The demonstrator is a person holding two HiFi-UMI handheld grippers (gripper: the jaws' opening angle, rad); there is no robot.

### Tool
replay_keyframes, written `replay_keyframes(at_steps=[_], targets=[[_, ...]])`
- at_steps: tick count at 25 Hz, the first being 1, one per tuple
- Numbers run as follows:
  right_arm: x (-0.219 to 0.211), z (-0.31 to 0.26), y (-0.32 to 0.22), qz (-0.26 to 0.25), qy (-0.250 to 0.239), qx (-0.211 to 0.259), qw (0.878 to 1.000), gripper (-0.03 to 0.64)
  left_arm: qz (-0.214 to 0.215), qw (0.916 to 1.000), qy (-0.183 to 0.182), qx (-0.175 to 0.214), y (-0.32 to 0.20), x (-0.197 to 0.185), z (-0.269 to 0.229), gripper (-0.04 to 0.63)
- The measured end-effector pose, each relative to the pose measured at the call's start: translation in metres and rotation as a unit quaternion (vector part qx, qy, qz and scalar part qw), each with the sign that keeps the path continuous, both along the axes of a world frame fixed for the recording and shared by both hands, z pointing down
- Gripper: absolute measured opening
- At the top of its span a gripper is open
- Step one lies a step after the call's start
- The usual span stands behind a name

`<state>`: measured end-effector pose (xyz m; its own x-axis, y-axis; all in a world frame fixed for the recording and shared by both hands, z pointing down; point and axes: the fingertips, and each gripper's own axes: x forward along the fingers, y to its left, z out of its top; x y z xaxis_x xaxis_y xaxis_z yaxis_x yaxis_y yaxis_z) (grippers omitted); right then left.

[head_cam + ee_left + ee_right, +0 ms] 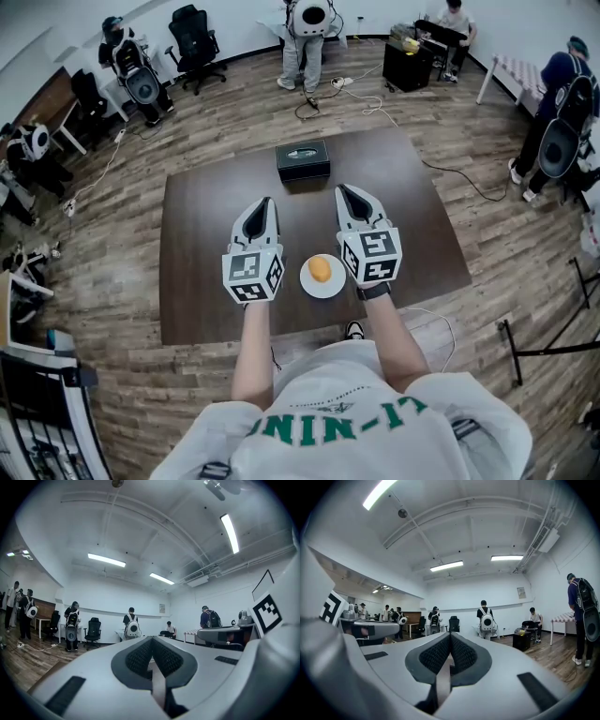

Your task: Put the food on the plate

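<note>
Open tabletop (202, 281) around plate (307, 282), black box (303, 159)

Wood-plank floor (112, 234), white walls (497, 592), ceiling strip lights (446, 566).

On the white shirt (319, 386), nearer the camera than the plate (322, 292), green lettering (337, 427) is seen upside down; it is probably read LI-NING
</note>
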<state>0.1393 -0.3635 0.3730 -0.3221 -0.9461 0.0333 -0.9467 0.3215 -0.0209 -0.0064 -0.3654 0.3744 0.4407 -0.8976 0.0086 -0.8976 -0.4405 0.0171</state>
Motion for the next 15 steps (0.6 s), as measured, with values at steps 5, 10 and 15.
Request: replay_keyframes(at_steps=[5, 10, 15], targets=[[0.003, 0.002, 0.002, 0.002, 0.004, -0.001, 1.0, 0.017, 0.001, 1.0, -0.002, -0.001, 0.002, 0.003, 0.001, 0.014], [0.003, 0.008, 0.006, -0.011, 0.003, -0.006, 1.0, 0.017, -0.001, 1.0, -0.001, -0.009, 0.006, 0.006, 0.009, 0.014], [0.003, 0.015, -0.001, -0.029, 0.006, -0.019, 0.999, 0.017, -0.004, 0.9998, -0.004, -0.02, 0.0, 0.014, 0.015, 0.014]])
